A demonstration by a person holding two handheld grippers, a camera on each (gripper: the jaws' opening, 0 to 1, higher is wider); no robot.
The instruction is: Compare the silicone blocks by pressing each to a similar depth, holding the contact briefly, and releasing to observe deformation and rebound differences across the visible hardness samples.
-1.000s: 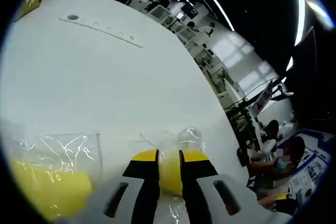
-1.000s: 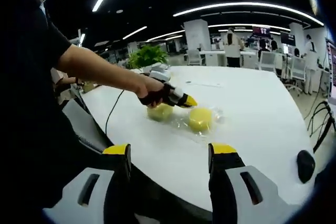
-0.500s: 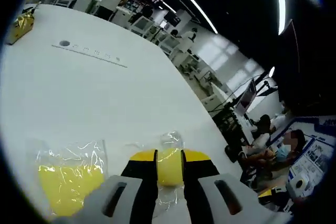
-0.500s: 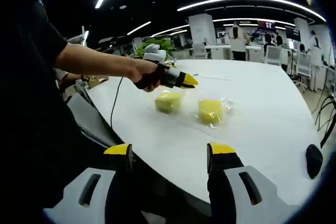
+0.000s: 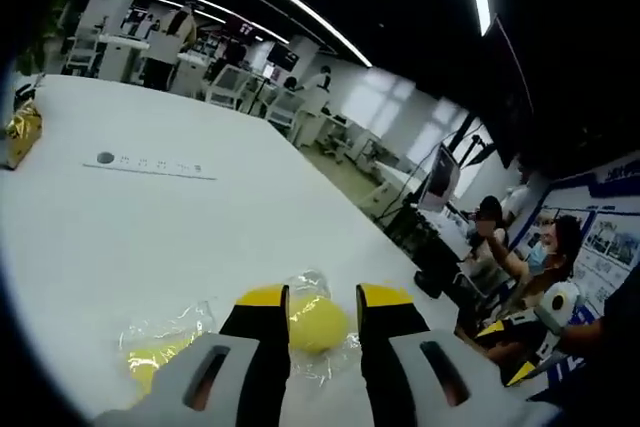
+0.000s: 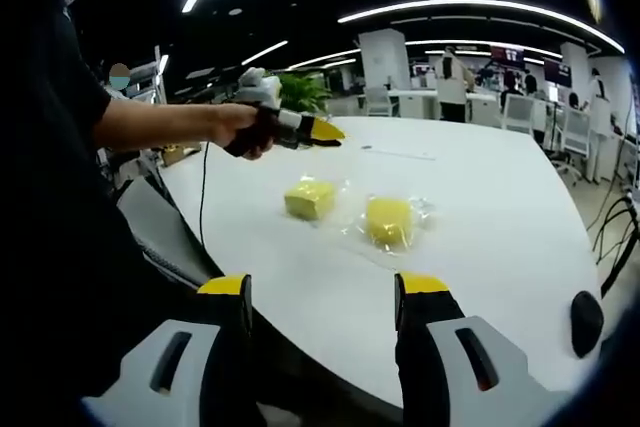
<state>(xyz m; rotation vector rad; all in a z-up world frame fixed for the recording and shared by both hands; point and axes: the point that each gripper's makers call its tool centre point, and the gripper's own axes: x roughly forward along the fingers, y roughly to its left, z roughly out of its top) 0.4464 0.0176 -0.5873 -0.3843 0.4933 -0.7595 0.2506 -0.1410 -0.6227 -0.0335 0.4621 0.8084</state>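
Note:
Two yellow silicone blocks, each in a clear plastic bag, lie side by side on the white table [image 6: 480, 187]: a squarer one [image 6: 310, 199] and a rounder one [image 6: 388, 219]. My left gripper [image 6: 325, 131], held in a person's hand, hovers above and behind them, clear of both. In the left gripper view its jaws [image 5: 323, 295] stand a narrow gap apart with nothing between them; the rounder block [image 5: 317, 322] shows below through the gap, and the other block [image 5: 150, 362] lies to the left. My right gripper [image 6: 320, 287] hangs wide open near the table's front edge.
A black mouse-like object [image 6: 585, 319] lies at the table's right edge. A gold wrapped item [image 5: 22, 132] and a printed strip [image 5: 150, 163] sit farther off on the table. A cable [image 6: 205, 197] hangs off the edge. People [image 5: 500, 247] sit beyond the table.
The left gripper has lifted off the blocks and drawn back toward the person, its jaws parting a little. The right gripper has stayed open in place.

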